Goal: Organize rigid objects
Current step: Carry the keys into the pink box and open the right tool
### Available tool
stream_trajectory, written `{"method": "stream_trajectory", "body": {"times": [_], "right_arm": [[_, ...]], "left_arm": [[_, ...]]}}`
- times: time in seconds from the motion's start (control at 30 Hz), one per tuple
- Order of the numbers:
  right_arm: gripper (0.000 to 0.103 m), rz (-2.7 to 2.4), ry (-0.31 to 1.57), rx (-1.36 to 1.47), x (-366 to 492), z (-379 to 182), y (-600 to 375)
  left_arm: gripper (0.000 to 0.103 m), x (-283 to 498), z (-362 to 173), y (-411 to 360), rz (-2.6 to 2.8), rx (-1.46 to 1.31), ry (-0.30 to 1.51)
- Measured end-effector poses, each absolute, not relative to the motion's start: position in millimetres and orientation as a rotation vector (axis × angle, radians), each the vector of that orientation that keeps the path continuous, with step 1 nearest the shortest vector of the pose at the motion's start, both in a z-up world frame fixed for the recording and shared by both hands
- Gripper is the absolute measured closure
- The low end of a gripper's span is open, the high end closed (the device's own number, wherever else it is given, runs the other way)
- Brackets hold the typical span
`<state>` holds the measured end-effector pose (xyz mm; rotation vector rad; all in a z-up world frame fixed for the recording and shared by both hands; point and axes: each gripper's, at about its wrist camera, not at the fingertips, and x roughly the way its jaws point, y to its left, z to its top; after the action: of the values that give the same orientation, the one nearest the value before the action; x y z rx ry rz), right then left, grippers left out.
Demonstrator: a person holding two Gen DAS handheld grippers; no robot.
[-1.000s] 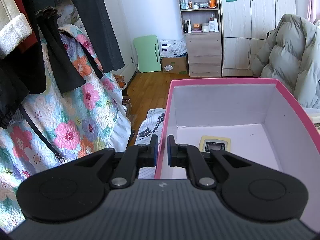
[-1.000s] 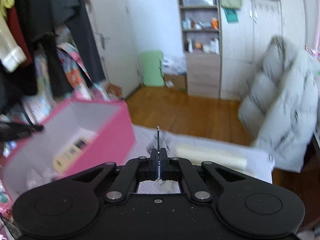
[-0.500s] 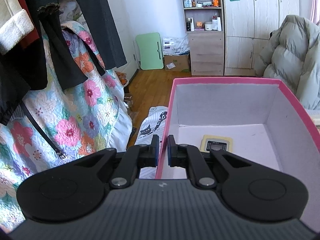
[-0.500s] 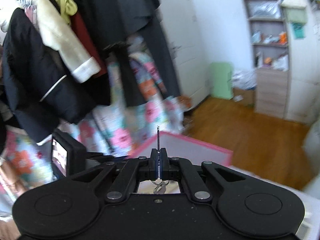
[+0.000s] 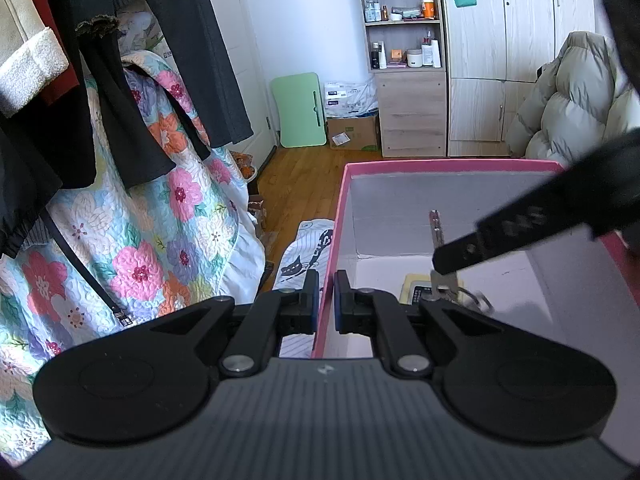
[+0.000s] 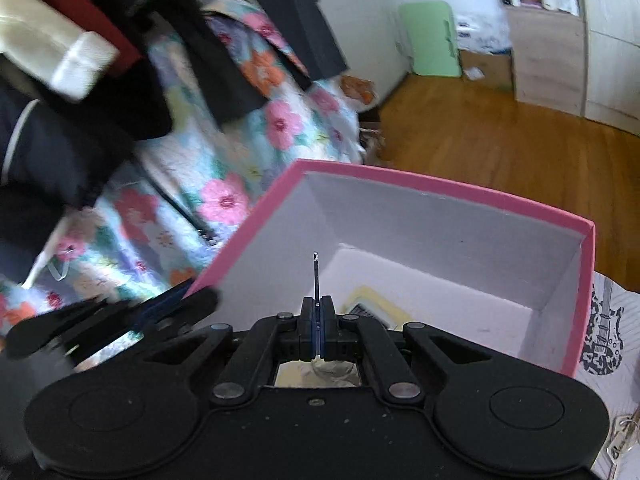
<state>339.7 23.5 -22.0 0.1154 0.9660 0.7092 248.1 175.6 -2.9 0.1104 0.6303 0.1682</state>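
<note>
The left claw (image 5: 326, 296) was clamped on the near left wall of the pink box (image 5: 448, 165), one finger outside the wall and one inside, pinching the cardboard edge between its blue pads. The box stood open at the top, with pale lavender-white inner walls. On its floor lay a small pale yellow device with a dark panel (image 5: 418, 290), flat and close to the near left corner.

The right claw (image 6: 317, 330) was shut tight on a key (image 6: 315, 276), whose thin metal blade stood straight up from between the pressed pads. In the left wrist view the right claw (image 5: 438, 258) reached in from the right over the box opening, with the key (image 5: 435, 228) pointing up past its tip and a key ring hanging below, just above the yellow device. Whether the ring touched the device could not be told.

The box rested on a white cloth printed with black guitars (image 6: 602, 332). At the lower right edge of the right wrist view lay another bunch of keys (image 6: 622, 438) on that cloth. A flowered quilt (image 5: 132, 216) and dark hanging clothes (image 5: 120, 92) stood to the left of the box.
</note>
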Motion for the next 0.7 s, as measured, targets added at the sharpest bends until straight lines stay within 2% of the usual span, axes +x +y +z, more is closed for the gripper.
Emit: {"method": "stream_trajectory", "body": {"times": [0.17,0.23,0.4,0.57,0.7], "right_arm": [[0.099,0.701,0.973,0.114,346.9,-23.1,28.3],[0.093,0.686,0.971,0.126,349.4,-22.4,29.8],[0.093,0.655,0.906,0.133,337.8,-8.7,11.5],[0.092,0.639,0.841,0.141,306.1,16.3,-25.7],[0.085,0.602,0.795,0.15,272.8,30.9,-64.0]], "left_arm": [[0.097,247.4,-3.1,172.8,0.169,0.116,0.627],[0.097,246.8,-3.0,171.1,0.17,0.119,0.628],[0.097,246.7,-2.8,169.0,0.169,0.128,0.628],[0.096,247.9,-2.7,167.6,0.174,0.141,0.63],[0.096,248.6,-2.8,162.3,0.187,0.172,0.633]]}}
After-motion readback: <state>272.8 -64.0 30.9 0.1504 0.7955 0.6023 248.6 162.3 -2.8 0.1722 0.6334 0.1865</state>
